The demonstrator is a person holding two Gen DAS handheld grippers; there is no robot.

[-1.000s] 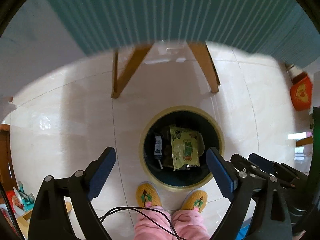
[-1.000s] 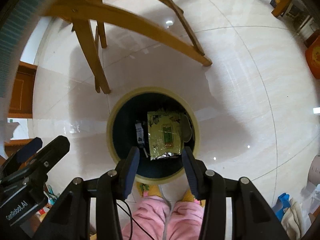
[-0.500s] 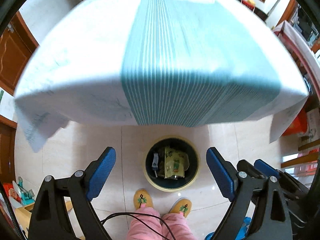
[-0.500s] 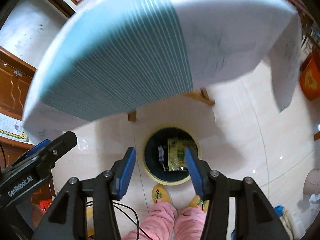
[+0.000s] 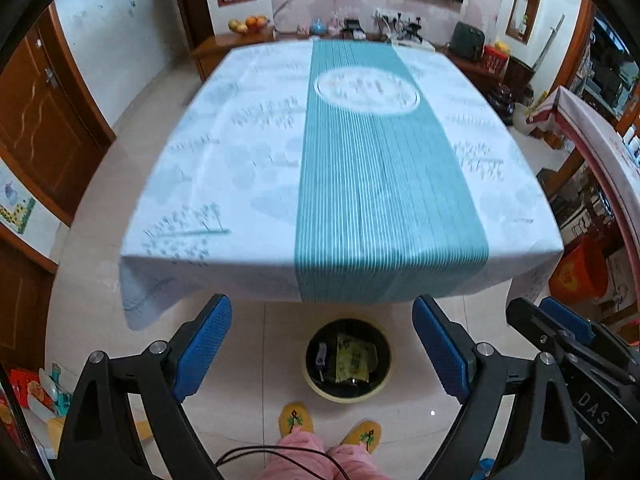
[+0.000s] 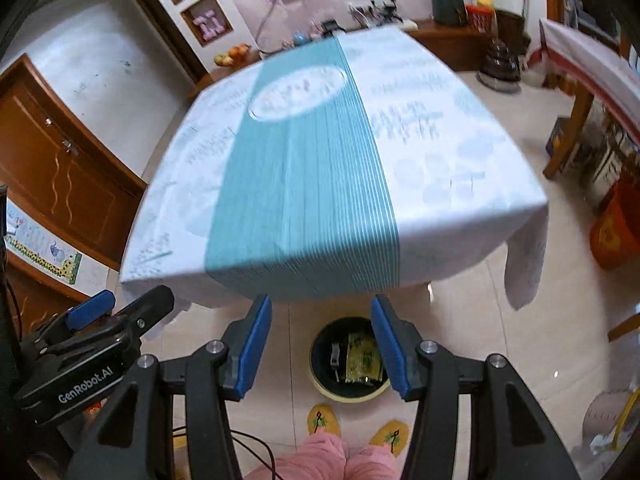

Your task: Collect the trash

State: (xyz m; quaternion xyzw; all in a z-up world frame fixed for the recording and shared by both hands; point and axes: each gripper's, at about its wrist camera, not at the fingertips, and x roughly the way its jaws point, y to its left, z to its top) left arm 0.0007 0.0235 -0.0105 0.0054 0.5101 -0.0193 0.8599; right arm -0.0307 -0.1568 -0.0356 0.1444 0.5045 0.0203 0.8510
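A round bin with a yellowish rim (image 5: pixel 347 397) (image 6: pixel 349 398) stands on the tiled floor just in front of the table. Inside lie a green snack wrapper (image 5: pixel 352 362) (image 6: pixel 362 360) and a small dark item (image 5: pixel 321 354) (image 6: pixel 334 354). High above the bin, my left gripper (image 5: pixel 322 308) is wide open with nothing between its blue pads. Beside it, my right gripper (image 6: pixel 320 304) is also open, its jaws less wide, and holds nothing. Each gripper shows at the edge of the other's view.
A table under a white and teal striped cloth (image 5: pixel 240 160) (image 6: pixel 440 140) fills the middle. The person's yellow slippers (image 5: pixel 296 420) and pink trouser legs are just behind the bin. An orange bag (image 5: pixel 576 276) sits right, wooden doors (image 5: pixel 40 120) left, a cluttered sideboard (image 5: pixel 246 36) behind.
Both grippers have risen from close above the bin to above table height, so the tabletop is now in view and the bin looks small. The right jaws have widened slightly.
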